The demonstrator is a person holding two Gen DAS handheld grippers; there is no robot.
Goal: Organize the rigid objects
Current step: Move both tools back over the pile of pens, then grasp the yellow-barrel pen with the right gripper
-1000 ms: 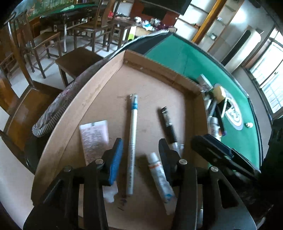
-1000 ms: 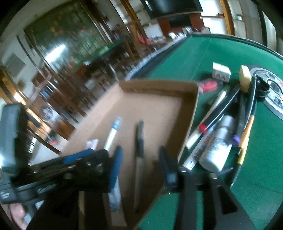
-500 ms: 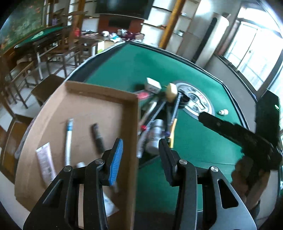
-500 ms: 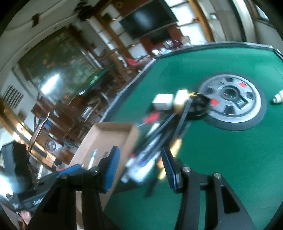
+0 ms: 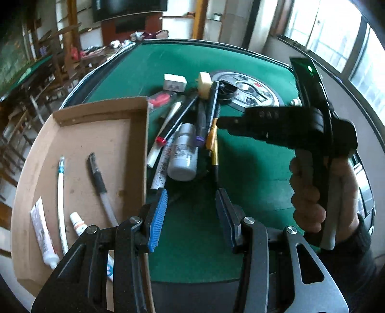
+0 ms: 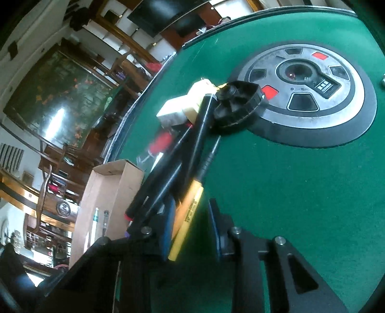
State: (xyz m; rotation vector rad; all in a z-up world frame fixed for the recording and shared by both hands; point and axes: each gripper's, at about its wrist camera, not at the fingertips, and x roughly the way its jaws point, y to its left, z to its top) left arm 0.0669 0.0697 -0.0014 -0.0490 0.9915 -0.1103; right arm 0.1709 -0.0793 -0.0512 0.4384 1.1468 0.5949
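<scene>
Your right gripper [image 6: 190, 231] was closing its jaws around the yellow-barrelled pen [image 6: 186, 216] in the pile beside the shallow cardboard tray's [image 5: 138, 144] right wall, apparently to tray it, while your left gripper [image 5: 190, 216] hovered half-open, empty.

1. Green felt table [image 5: 252, 168] fills mid-frame, round metal hub [image 6: 305, 96] set in its centre.
2. Wooden chairs [image 5: 14, 134] along the left edge, second green table [image 5: 28, 69] upper left.
3. Dark TV screen [image 5: 130, 8] at top, wooden shelving around it.
4. Large windows [image 5: 336, 36] upper right, bright daylight.
5. Big dark painting [image 6: 60, 101] on the left wall, glare on it.
</scene>
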